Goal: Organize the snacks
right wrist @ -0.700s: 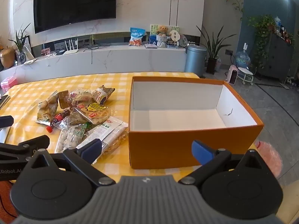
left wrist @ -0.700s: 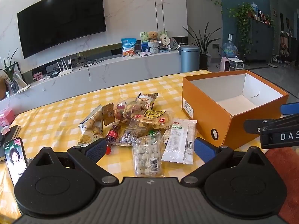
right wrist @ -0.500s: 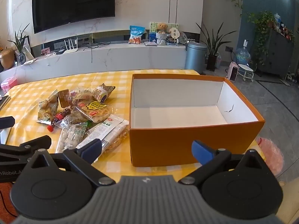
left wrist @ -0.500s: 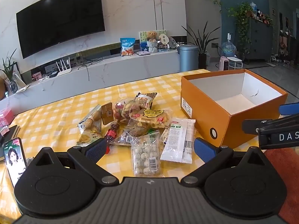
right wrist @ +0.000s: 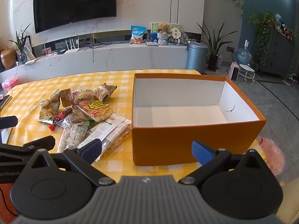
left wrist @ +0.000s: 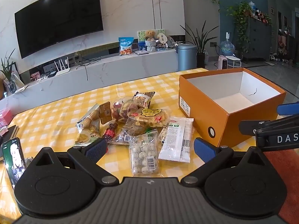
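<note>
Currently, nothing had been packed. The yellow checked table (right wrist: 115, 78) carried the orange box (right wrist: 186, 143) at its right end, standing upright, lid off, with only its bare white floor showing. Just left of the box, not touching its wall as far as could be told, lay the snack pile (left wrist: 130, 123), overlapping and loose.

Both tools hovered short of the near table edge, tilted downward. The left gripper (left wrist: 149, 148) stood fully spread with nothing between its pads, facing the pile. The right gripper (right wrist: 146, 149) was likewise spread and empty, facing the box's near wall.

Judgement on the step in hand, a first pick:
- Take the nearest, topmost packets first. The long white packet (left wrist: 176, 140) and the clear bag of white balls (left wrist: 144, 154) lay at the front with free edges; the waffle packet (left wrist: 149, 117) overlapped others behind.
- Close across a packet's narrow width, pads low to the cloth; film bags are slippery and could slide out.
- The small cola bottle (left wrist: 110, 133) lay on its side and could roll if nudged.
- Clear the box rim before releasing.
</note>
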{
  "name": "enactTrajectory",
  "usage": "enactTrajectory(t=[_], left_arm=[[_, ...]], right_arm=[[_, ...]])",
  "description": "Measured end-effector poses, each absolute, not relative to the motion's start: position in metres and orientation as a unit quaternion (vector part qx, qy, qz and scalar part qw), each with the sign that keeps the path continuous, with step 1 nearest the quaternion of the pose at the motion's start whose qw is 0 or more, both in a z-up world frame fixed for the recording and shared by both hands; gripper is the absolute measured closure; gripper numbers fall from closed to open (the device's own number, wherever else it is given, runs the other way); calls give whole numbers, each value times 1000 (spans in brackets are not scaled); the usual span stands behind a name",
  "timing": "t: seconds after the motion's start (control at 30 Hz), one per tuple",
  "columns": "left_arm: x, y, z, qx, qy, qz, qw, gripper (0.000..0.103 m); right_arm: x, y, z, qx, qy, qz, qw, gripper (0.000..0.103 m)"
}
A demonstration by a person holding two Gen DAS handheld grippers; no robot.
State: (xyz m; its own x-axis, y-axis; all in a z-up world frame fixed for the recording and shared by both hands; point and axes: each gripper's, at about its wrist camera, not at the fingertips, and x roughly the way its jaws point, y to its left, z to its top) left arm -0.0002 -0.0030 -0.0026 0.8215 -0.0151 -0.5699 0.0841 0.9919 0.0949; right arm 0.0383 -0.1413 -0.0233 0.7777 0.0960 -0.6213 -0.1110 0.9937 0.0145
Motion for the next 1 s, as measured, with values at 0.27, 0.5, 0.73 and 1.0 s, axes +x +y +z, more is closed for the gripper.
enactTrajectory(t=[0.27, 0.5, 0.73, 1.0], left_arm=[[0, -3, -3, 60, 297, -25, 953, 0], [0, -4, -3, 63, 298, -24, 952, 0], [-1, -4, -3, 64, 299, -24, 952, 0], [-3, -4, -4, 65, 299, -24, 952, 0]], right_arm=[[37, -139, -21, -13, 326, 57, 944, 3], [35, -139, -18, -13, 322, 58, 945, 3], [33, -137, -17, -18, 318, 61, 946, 3], [32, -136, -17, -22, 317, 57, 946, 3]])
